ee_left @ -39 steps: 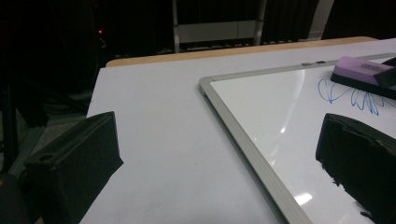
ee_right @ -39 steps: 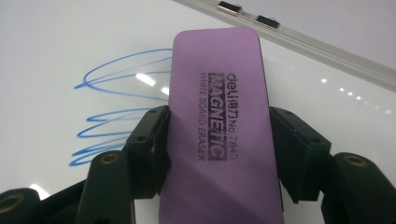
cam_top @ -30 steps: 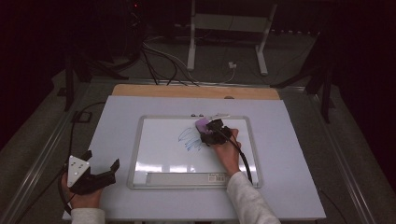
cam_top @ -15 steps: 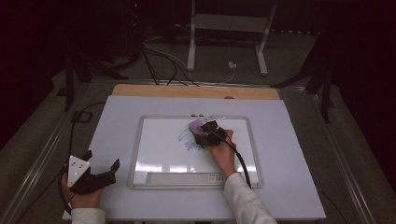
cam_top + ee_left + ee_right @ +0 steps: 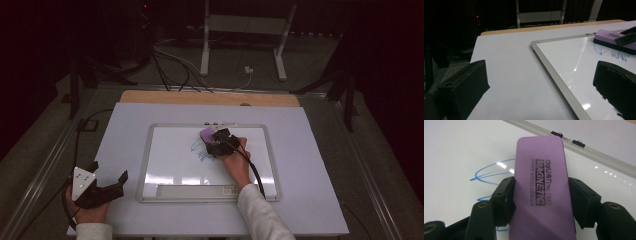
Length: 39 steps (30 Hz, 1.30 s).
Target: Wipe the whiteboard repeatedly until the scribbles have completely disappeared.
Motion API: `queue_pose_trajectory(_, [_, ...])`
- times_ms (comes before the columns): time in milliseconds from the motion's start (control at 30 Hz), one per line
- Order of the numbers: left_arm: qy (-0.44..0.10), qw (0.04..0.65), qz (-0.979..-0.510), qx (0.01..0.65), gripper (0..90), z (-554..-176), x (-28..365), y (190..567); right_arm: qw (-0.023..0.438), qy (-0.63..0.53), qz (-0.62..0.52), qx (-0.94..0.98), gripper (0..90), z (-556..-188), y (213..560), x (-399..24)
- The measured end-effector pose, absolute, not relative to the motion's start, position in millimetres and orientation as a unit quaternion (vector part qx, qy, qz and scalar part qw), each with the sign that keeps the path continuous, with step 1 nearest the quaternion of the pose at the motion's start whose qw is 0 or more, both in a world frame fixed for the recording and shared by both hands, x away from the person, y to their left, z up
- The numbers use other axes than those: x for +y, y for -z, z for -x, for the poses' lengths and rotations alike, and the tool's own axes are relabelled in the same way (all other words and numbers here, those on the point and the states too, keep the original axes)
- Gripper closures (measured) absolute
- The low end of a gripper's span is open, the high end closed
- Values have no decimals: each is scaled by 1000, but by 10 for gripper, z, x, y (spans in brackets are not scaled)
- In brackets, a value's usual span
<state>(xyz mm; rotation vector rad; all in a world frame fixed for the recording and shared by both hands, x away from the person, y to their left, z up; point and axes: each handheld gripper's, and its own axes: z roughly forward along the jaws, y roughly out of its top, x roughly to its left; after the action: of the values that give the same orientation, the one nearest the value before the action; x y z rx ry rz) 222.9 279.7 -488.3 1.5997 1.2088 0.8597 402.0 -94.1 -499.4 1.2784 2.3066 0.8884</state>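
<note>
My right hand-held gripper (image 5: 540, 202) is clamped across the eraser's (image 5: 541, 192) short sides at the whiteboard's (image 5: 170, 165) upper centre, long axis running up-frame, blue scribble (image 5: 199, 150) just left, while my left hand-held gripper (image 5: 107, 185), jaws apart, rests at lower left.

Whiteboard (image 5: 170, 165) centered on table (image 5: 320, 200); eraser (image 5: 208, 135) on board near its far edge, over scribble (image 5: 198, 150); left gripper (image 5: 107, 187) left of board.
</note>
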Motion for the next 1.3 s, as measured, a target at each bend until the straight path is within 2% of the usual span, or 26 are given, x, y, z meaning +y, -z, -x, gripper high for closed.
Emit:
queue_pose_trajectory(200, [-348,462,-650,492,6,-2230,2805,4886,198,-300,-486,797,416,-4087,4987,-895])
queue_pose_trajectory(333, [-349,462,-650,492,6,-2228,2815,4885,182,-303,-442,825,416,-4041,4974,-782])
queue_pose_trajectory(567, [-348,463,-649,493,6,-2225,2825,4891,174,-312,-473,806,415,-4084,4992,-890])
queue_pose_trajectory(700, [-348,462,-650,492,6,-2228,2810,4892,154,-312,-425,835,415,-4024,4973,-827])
queue_pose_trajectory(867, [-350,463,-648,493,6,-2217,2815,4884,175,-302,-446,824,415,-4070,4971,-885])
queue_pose_trajectory(1167, [-350,461,-651,492,6,-2219,2812,4885,157,-309,-411,844,416,-3953,4964,-830])
queue_pose_trajectory(1233, [-350,463,-648,493,6,-2214,2818,4883,180,-298,-425,835,416,-3984,4962,-880])
queue_pose_trajectory(1300, [-350,461,-650,492,6,-2218,2824,4887,178,-299,-447,824,415,-4027,4967,-966])
